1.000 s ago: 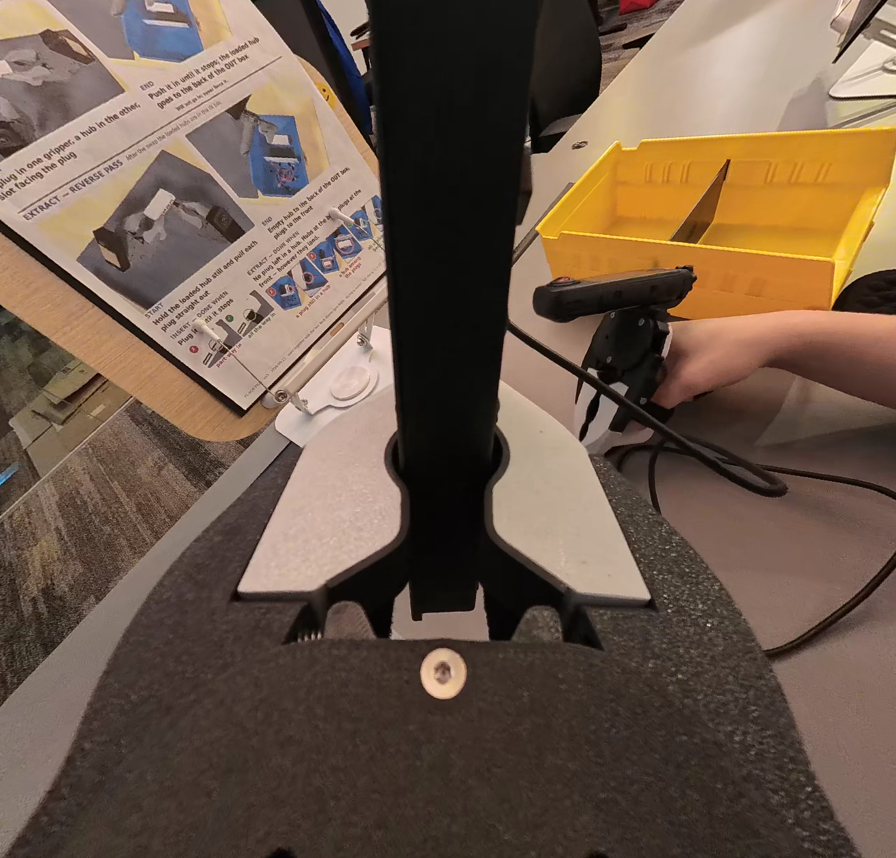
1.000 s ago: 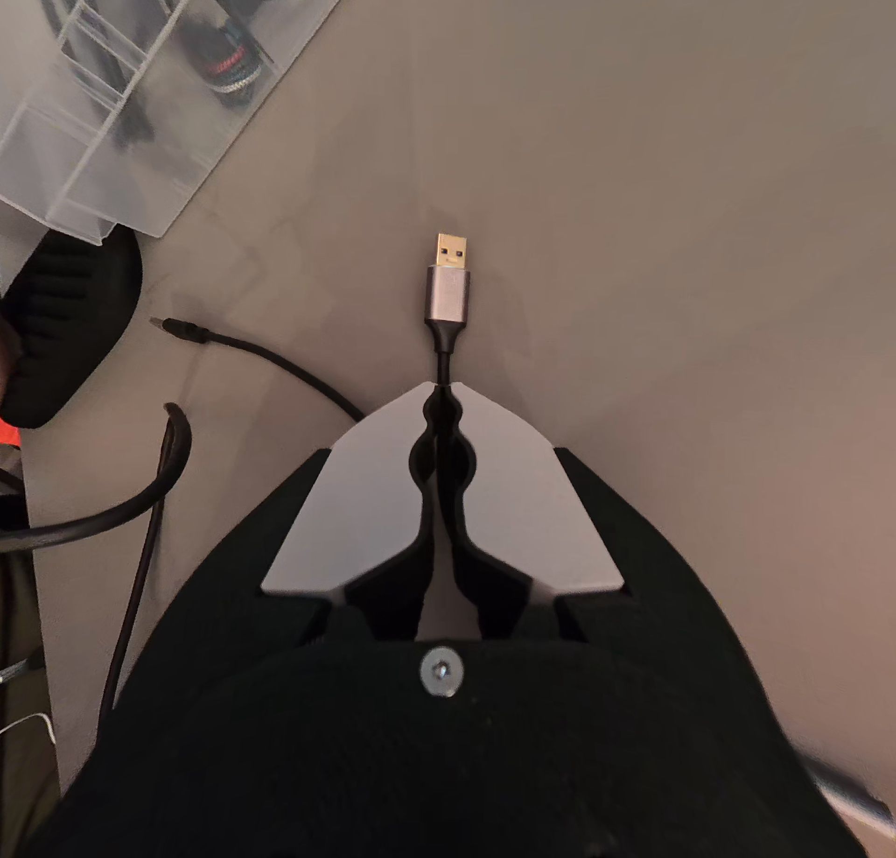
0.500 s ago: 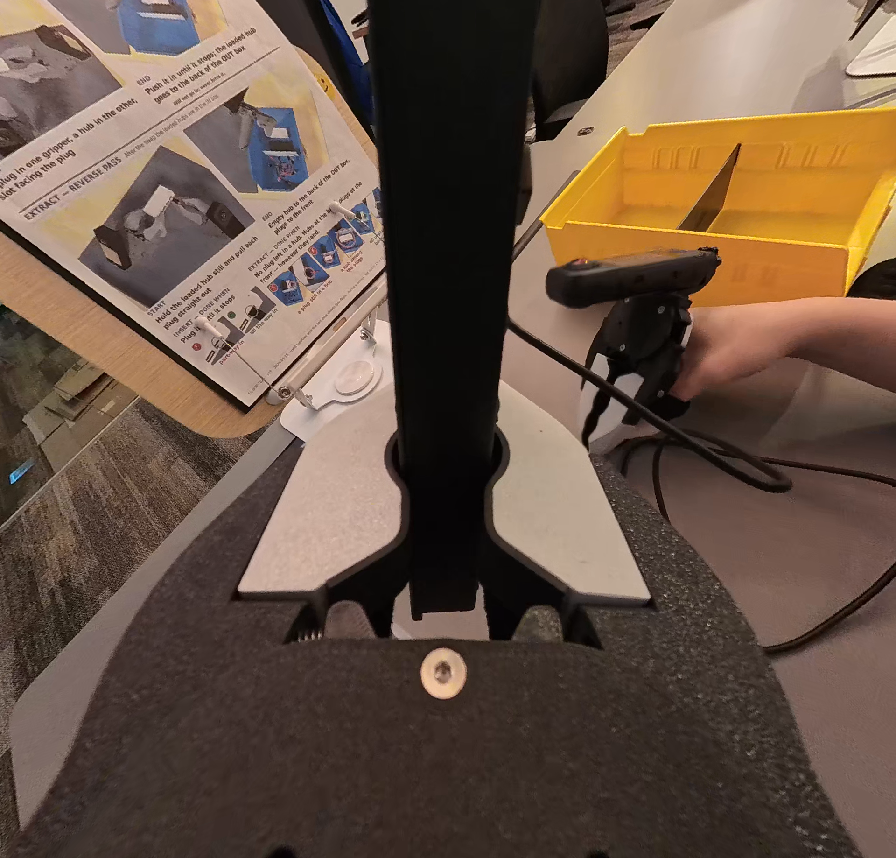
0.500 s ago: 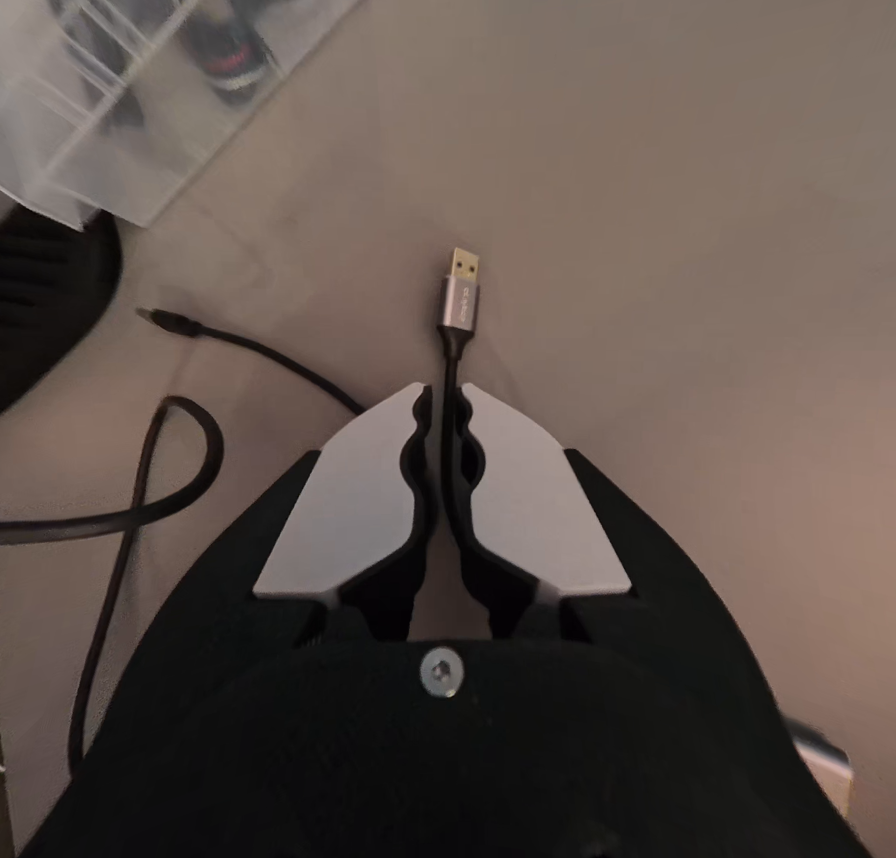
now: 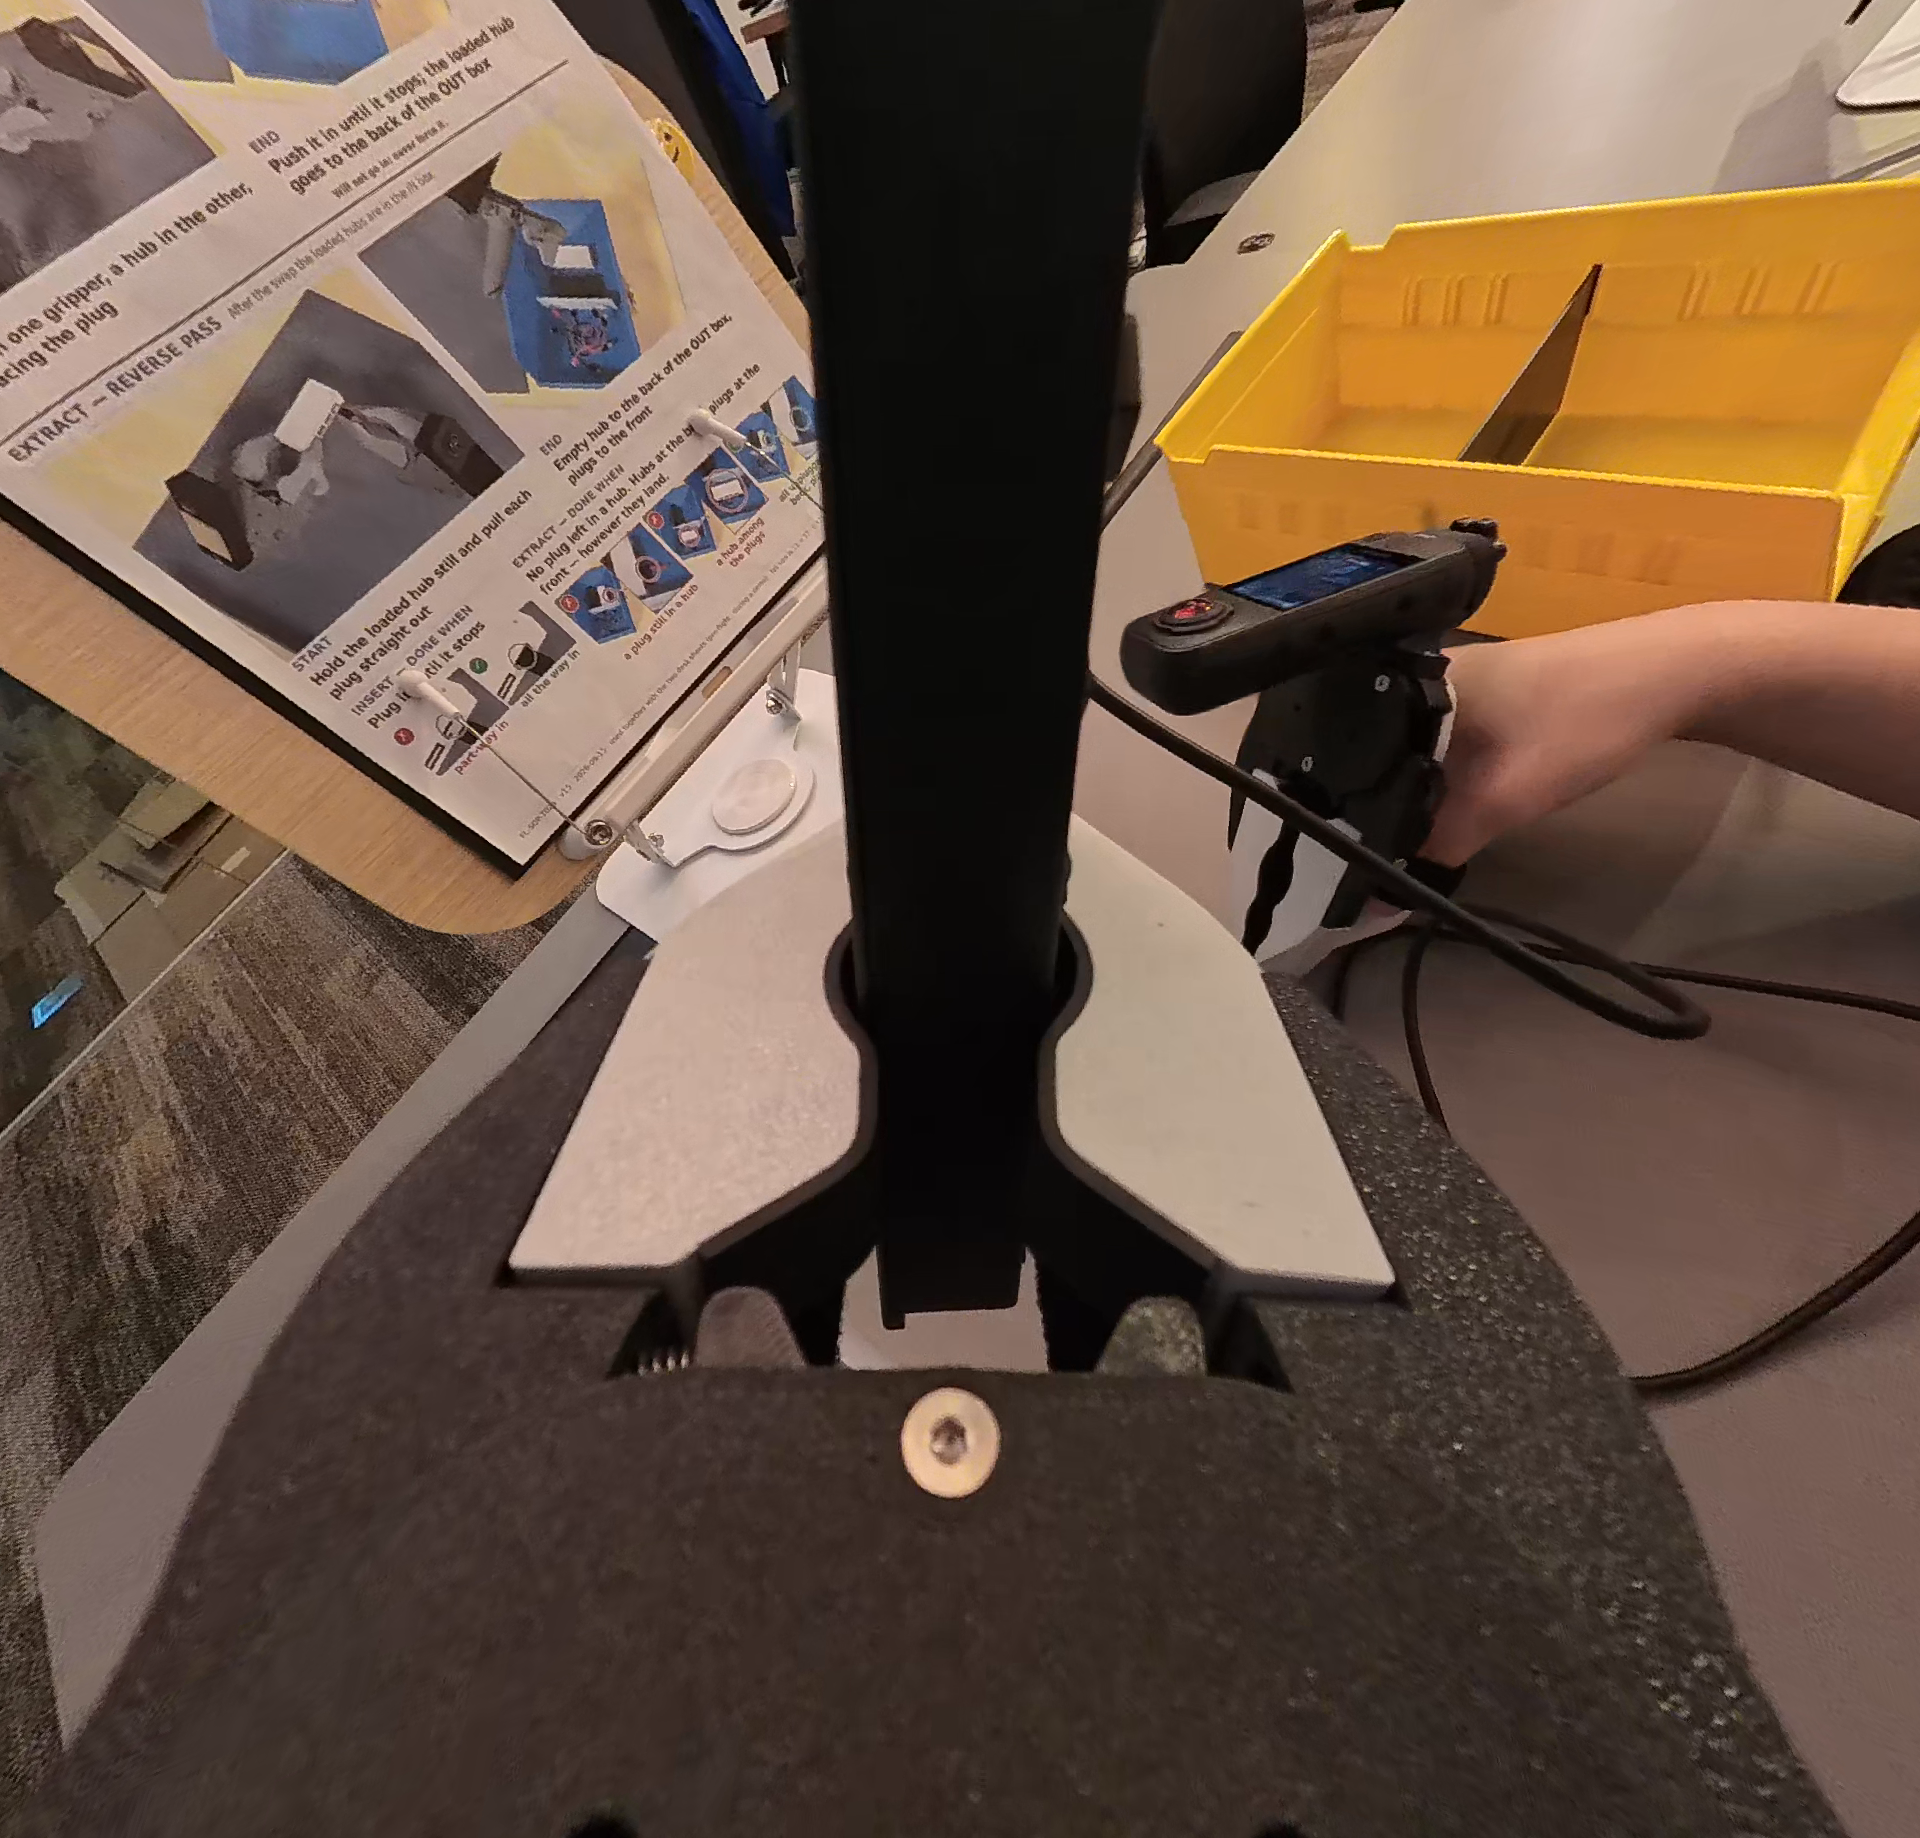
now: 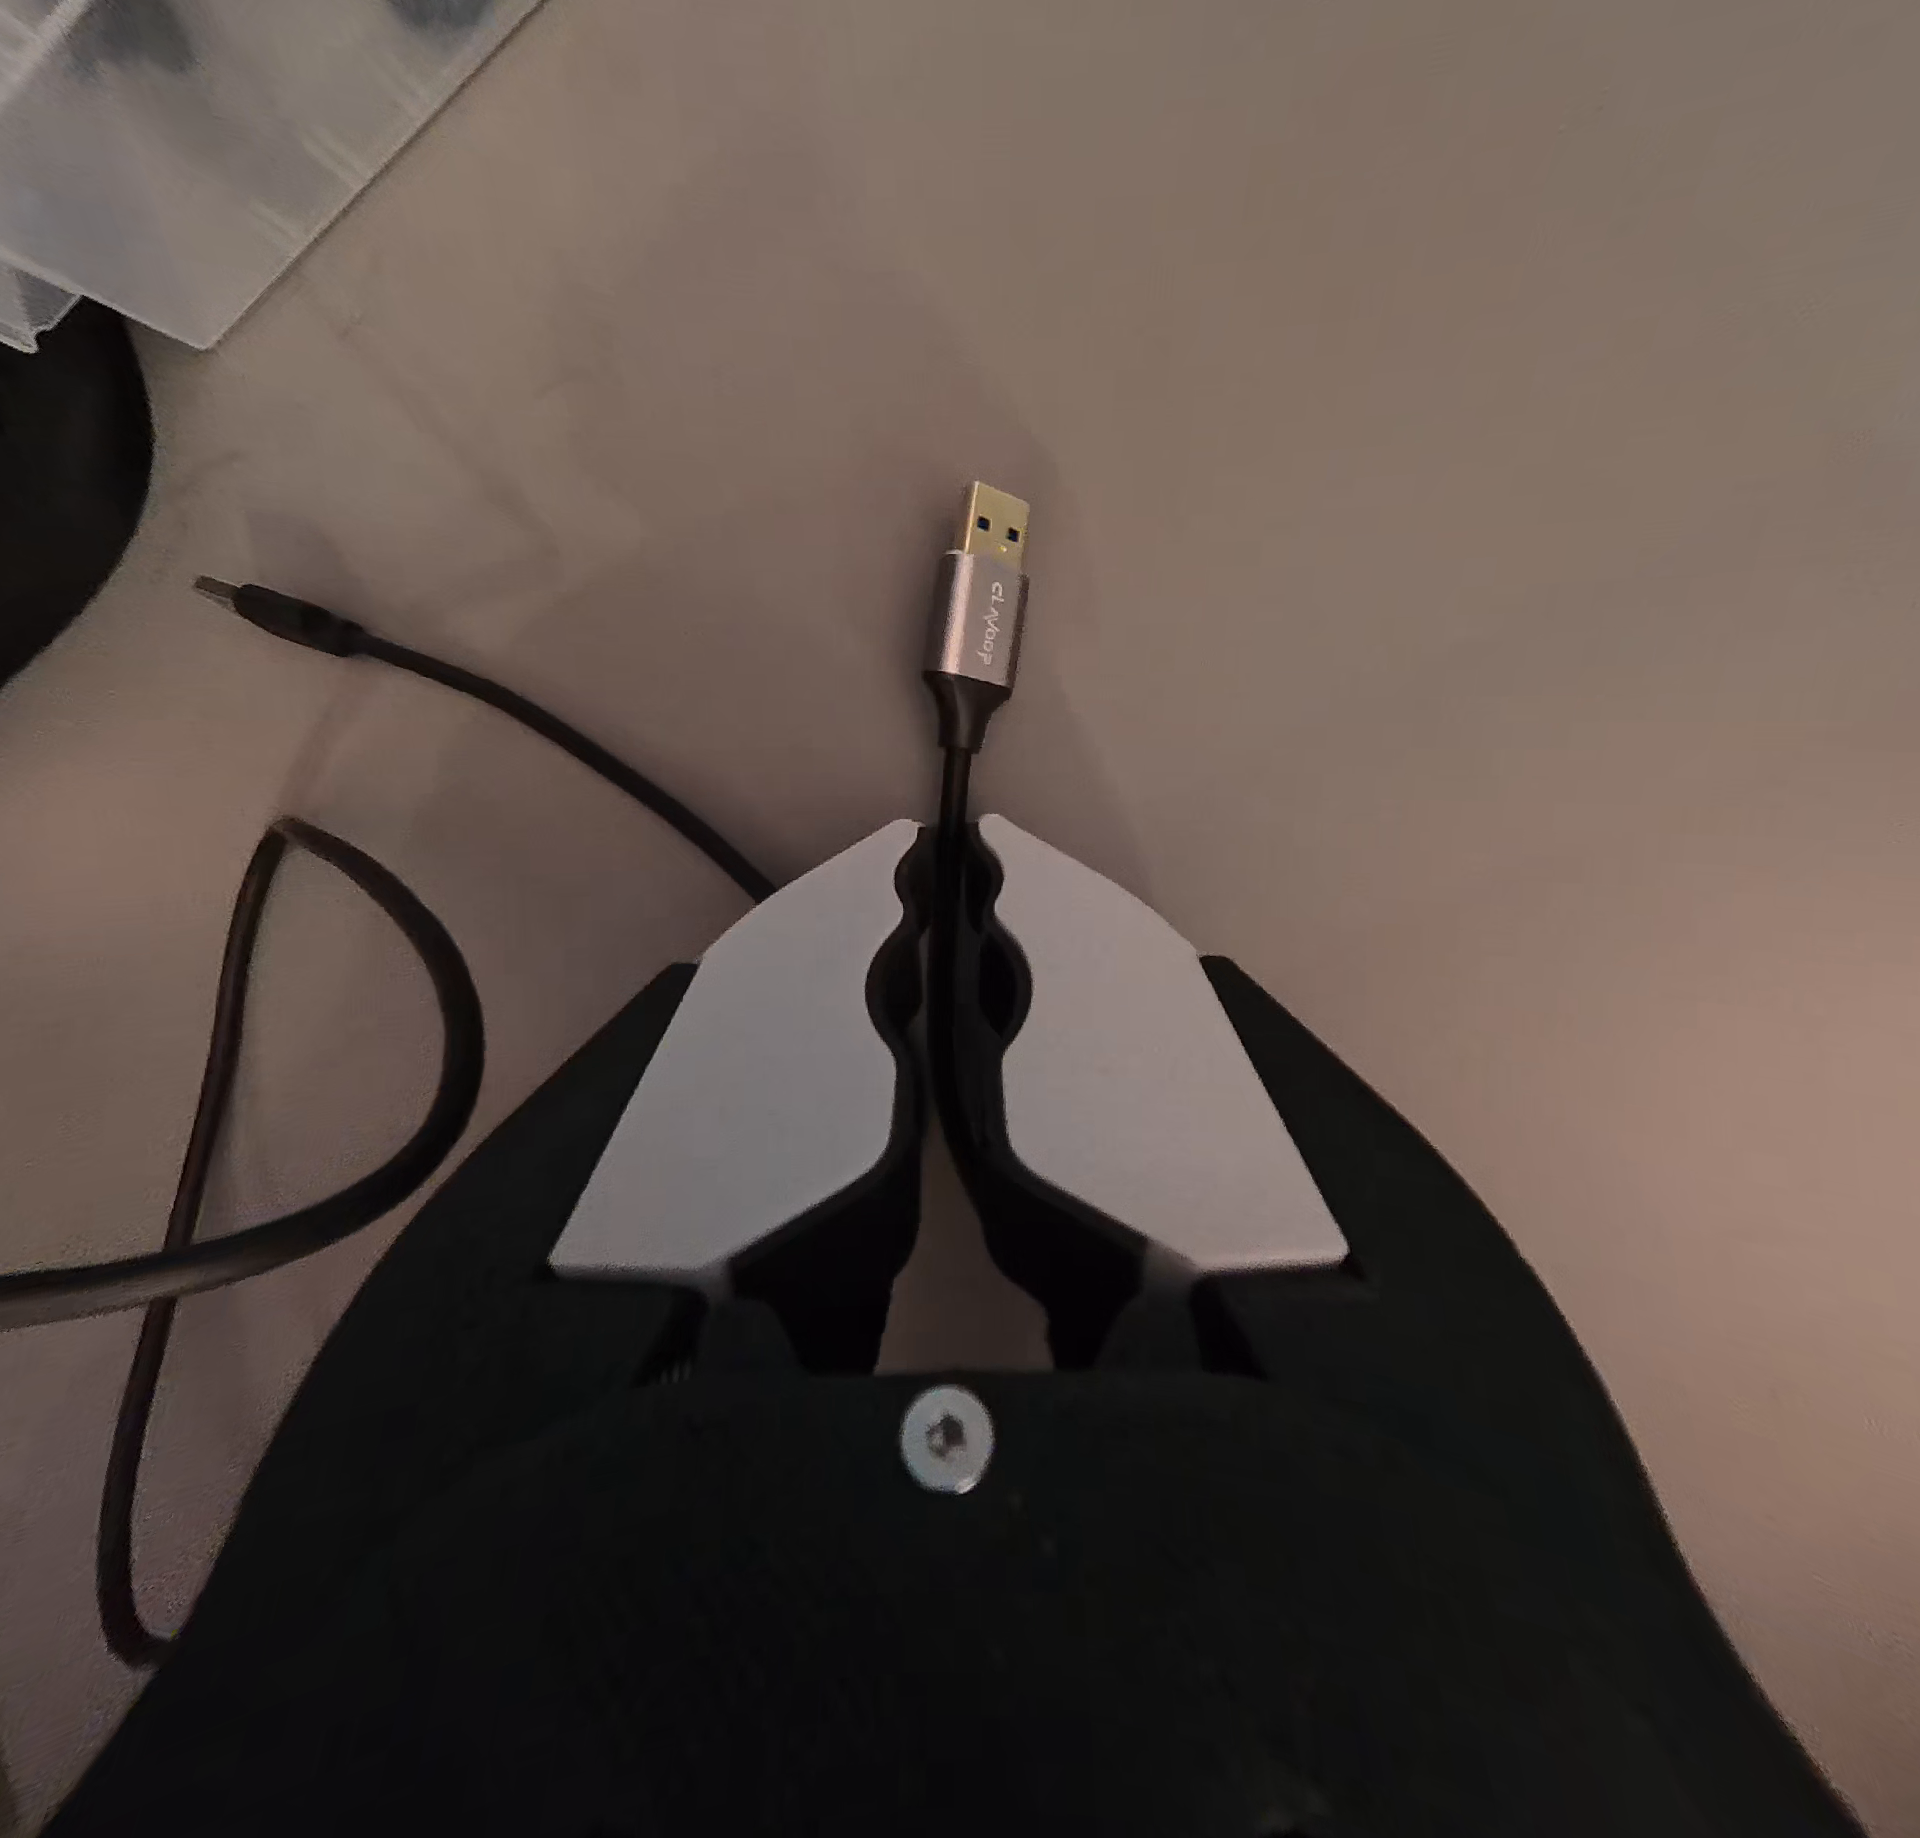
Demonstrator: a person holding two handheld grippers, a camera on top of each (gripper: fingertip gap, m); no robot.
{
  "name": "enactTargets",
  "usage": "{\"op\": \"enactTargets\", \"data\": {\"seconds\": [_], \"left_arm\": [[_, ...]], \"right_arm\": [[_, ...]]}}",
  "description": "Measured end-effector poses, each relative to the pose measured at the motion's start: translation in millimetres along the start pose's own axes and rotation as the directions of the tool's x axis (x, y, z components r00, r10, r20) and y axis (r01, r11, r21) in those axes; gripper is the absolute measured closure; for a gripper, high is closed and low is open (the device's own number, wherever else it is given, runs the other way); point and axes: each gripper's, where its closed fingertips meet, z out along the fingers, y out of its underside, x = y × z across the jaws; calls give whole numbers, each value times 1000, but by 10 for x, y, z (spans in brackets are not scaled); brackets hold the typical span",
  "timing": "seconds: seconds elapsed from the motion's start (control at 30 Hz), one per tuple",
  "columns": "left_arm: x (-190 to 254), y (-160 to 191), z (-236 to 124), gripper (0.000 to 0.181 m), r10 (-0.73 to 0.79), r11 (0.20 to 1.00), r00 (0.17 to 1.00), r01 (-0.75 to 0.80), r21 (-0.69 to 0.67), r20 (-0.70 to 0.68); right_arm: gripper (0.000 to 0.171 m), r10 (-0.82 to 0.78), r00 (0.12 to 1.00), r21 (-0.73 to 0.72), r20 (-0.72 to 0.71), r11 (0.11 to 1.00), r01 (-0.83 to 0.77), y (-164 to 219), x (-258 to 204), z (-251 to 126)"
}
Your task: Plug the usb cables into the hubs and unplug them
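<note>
Right wrist view: one USB cable (image 6: 954, 780) between tongs (image 6: 948, 824).

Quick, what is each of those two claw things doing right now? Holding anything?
Left gripper: shut on a long black hub.
Right gripper: shut on a black usb cable, its plug sticking out ahead.

Wrist cameras face forward (close).

Ahead of the USB plug (image 6: 985, 583) the bench (image 6: 1403, 354) lies bare and open. To its left a loose black cable (image 6: 540, 718) loops across the surface, with a clear plastic organiser (image 6: 197, 115) beyond. A yellow bin (image 5: 1558, 500) stands behind the right hand-held gripper (image 5: 1283, 900), an instruction sheet (image 5: 343, 386) further left.
</note>
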Motion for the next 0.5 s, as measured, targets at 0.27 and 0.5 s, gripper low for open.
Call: {"op": "enactTargets", "data": {"seconds": [0.27,0.5], "left_arm": [[-10,21,14,155,3,1000,1000,-3,-12,7],[-11,14,2,155,8,1000,1000,-8,-13,12]], "right_arm": [[157,-3,1000,-9,-13,1000,3,1,-32,2],[164,-47,991,-52,-126,998,41,7,7,12]]}}
